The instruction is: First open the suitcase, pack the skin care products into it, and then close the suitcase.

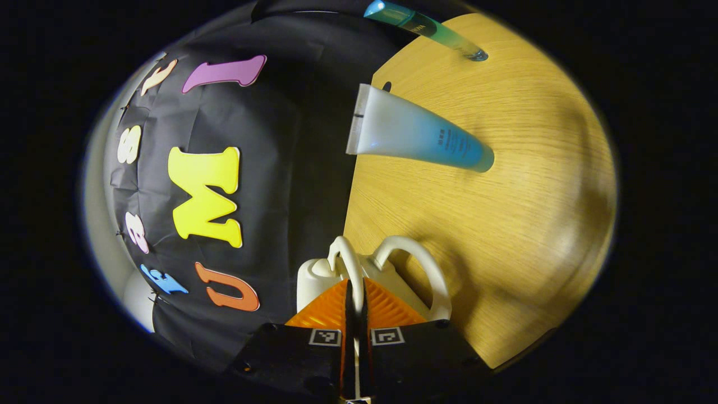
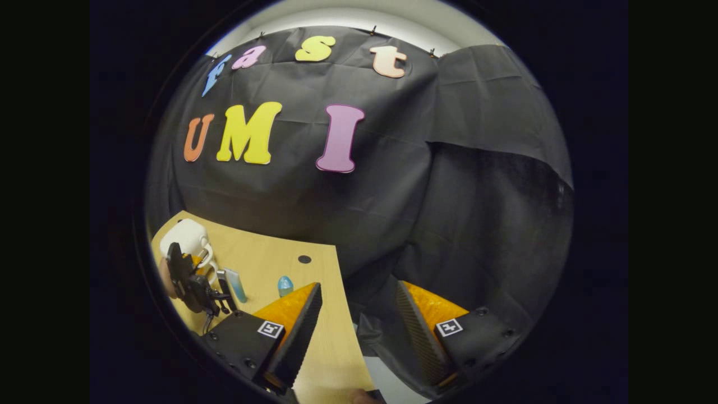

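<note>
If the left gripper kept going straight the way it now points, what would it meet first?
The left gripper looks shut on a thin white handle of the small white suitcase, so it is already against that. Beyond lies the blue tube on the table, though depth is unclear.

wooden table [image 1: 505, 224], two tubes [image 1: 418, 134], white suitcase [image 1: 320, 275]

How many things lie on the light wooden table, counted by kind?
Skin care tubes: 2 (frosted white-and-blue squeeze tube; slim teal tube)
White plastic case with two loop handles: 1
Total: 3
</note>
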Demonstrator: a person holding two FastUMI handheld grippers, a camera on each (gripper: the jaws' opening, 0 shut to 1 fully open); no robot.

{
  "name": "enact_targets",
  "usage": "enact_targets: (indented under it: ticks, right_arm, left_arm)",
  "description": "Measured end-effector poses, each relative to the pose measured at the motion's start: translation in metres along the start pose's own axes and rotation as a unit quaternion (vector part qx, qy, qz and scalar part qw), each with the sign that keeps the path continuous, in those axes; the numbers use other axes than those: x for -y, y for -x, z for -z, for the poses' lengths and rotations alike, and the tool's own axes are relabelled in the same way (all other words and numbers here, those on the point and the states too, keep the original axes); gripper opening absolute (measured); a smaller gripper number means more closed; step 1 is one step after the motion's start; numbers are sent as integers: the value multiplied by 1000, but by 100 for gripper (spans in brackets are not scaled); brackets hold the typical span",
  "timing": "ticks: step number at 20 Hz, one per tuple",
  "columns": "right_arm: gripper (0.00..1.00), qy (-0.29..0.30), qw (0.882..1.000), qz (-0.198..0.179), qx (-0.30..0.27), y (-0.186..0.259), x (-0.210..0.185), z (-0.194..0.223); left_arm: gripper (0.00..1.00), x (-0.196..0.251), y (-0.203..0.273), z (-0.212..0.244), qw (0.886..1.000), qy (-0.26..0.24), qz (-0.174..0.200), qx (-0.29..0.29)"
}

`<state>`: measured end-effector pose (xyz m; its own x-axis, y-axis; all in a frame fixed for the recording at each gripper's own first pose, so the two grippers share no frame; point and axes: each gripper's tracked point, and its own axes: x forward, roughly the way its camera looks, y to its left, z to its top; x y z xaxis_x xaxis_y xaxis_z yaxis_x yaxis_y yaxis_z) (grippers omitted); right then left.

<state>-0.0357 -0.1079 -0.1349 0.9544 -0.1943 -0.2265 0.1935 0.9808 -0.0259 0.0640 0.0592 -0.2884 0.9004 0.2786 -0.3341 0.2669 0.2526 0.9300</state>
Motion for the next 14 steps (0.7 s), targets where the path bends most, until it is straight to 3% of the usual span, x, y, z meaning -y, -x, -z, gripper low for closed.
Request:
enact_targets:
  ticks: [2,7,11,14]
  right_arm:
    - [80,2,1000,3,3,2,-8,-6]
    - [80,-11,999,30,18,9,-32,-28]
    - [80,-14,999,37,22,13,-67,-42]
    - [80,-6,999,34,27,14,-97,-50]
  left_arm:
    - [0,-19,8,1,1000,20,0,8]
    - [3,-95,28,21,993,111,-2,34]
    - [3,-170,36,80,980,196,-22,29]
    - [3,-205,27,135,974,223,-19,23]
